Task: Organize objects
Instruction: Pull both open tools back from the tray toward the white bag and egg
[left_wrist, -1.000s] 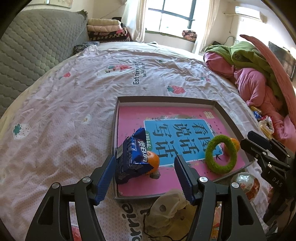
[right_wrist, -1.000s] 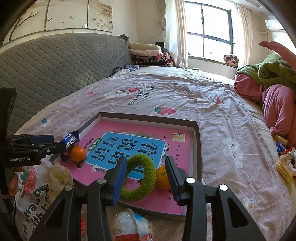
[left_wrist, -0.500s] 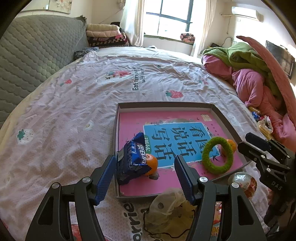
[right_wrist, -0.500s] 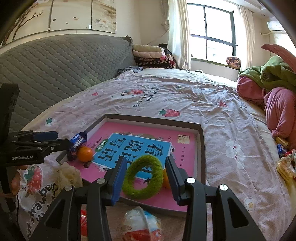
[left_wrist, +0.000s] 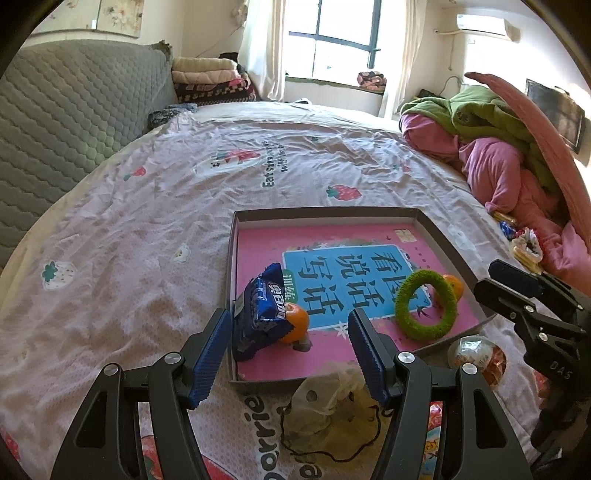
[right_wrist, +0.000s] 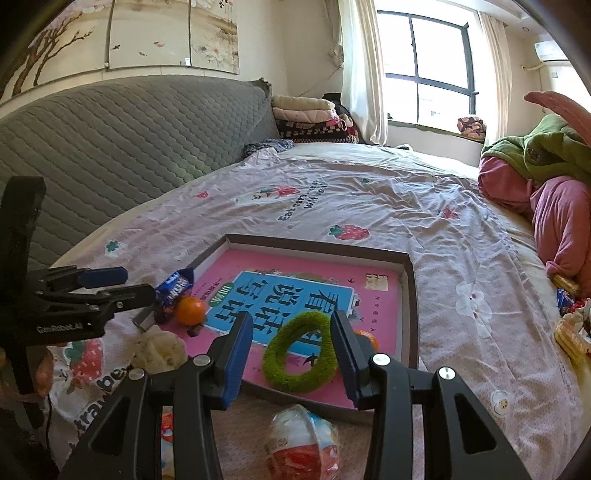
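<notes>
- The scene is a sunlit bedroom; the work goes on atop a bed (left_wrist: 147, 229) under a pink strawberry-print sheet, with a grey quilted headboard on one side and heaped pink and green bedding on the other.
- A shallow, dark-rimmed tray (left_wrist: 325, 213) lies flat on the bed, its floor covered by a pink and blue printed sheet. It looks like thin card: light and stiff, but likely to flex if lifted by one wall.
- A green fuzzy ring (right_wrist: 300, 352) lies in the tray's near right part. It looks soft, light and grippy; pinching across one side of the band would probably hold better than spanning the whole ring.
- A blue snack packet (left_wrist: 263, 314) leans in the near left corner of the tray, against the wall. It is likely light, crinkly and slippery, with crushable contents, so a gentle pinch across its body seems best.
- Two oranges are in the tray: one (left_wrist: 293, 322) touches the packet, the other (left_wrist: 453, 285) sits partly hidden behind the ring. Round and firm, they would roll; gripping across the widest part seems safest.
- A plastic-wrapped ball-shaped item (right_wrist: 301, 439) and a pale drawstring pouch (left_wrist: 328, 391) lie on the bed just outside the tray's near wall.
- The left gripper (left_wrist: 288, 354) hovers wide open and empty near the packet; the right gripper (right_wrist: 291, 356) hangs part-open and empty over the ring.
</notes>
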